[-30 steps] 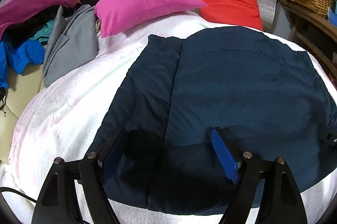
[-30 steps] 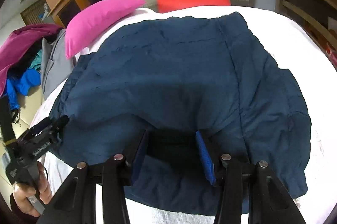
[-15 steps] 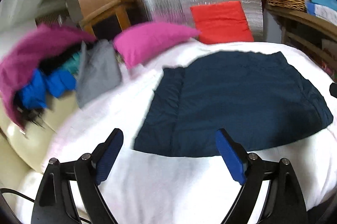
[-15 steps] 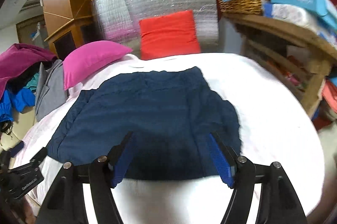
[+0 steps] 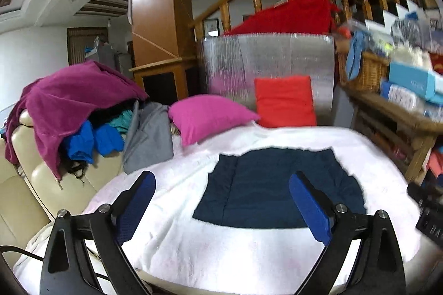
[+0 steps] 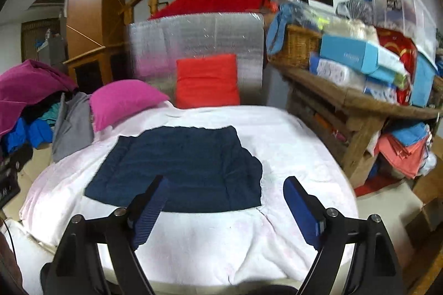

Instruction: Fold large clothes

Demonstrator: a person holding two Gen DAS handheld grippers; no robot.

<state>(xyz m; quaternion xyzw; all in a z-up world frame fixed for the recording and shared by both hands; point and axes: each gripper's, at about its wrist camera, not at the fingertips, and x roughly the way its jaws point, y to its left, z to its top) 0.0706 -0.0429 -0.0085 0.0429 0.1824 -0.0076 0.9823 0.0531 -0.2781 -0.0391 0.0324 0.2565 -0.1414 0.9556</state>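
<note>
A dark navy padded garment lies folded flat as a rough rectangle on the white blanket; it also shows in the right wrist view. My left gripper is open and empty, held back and above the near edge of the blanket. My right gripper is open and empty too, raised over the near right corner of the garment. Neither gripper touches the cloth.
A pink pillow and a red cushion lean at the back against a silver panel. A heap of clothes lies on a cream sofa at the left. A cluttered wooden shelf with a basket stands right.
Both grippers have opened wide, let go of the navy garment and pulled back and up. The garment now lies flat and far from the fingers.
</note>
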